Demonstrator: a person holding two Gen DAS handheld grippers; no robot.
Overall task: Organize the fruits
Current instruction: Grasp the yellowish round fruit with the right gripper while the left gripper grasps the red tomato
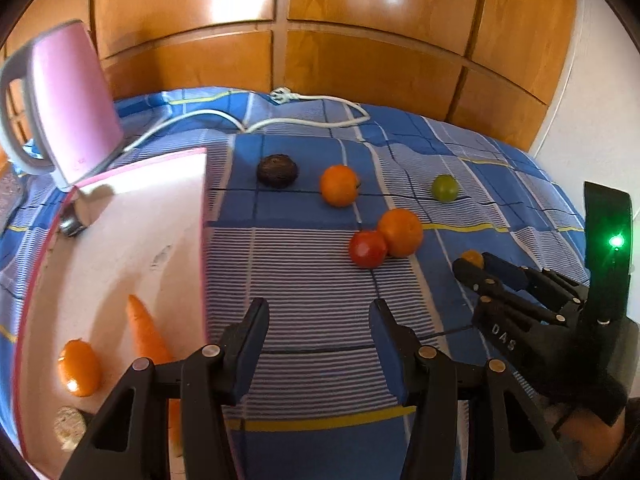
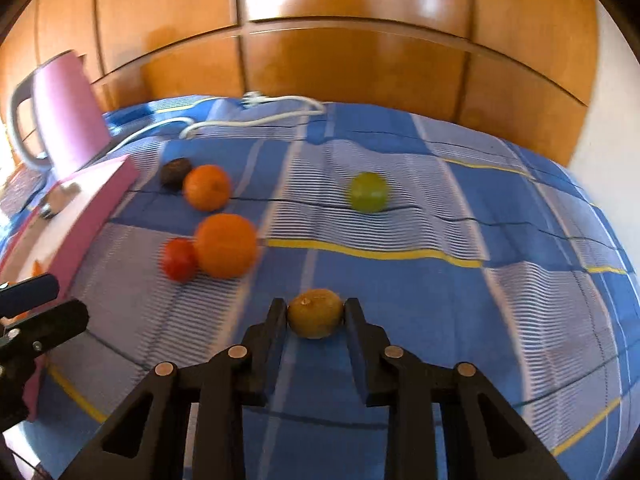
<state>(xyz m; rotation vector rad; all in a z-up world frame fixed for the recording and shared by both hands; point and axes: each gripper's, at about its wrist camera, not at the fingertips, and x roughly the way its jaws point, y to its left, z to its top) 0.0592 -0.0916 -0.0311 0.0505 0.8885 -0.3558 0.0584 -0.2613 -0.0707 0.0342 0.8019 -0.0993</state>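
My right gripper is shut on a small yellow-brown fruit, held just above the blue plaid cloth; the same fruit shows at its tips in the left wrist view. My left gripper is open and empty beside a pink-rimmed white box that holds a carrot and a small orange fruit. On the cloth lie two oranges, a red tomato, a green fruit and a dark brown fruit.
A pink kettle stands behind the box, its white cord trailing across the back of the cloth. Wooden cupboard doors close off the back. A white wall is at the right.
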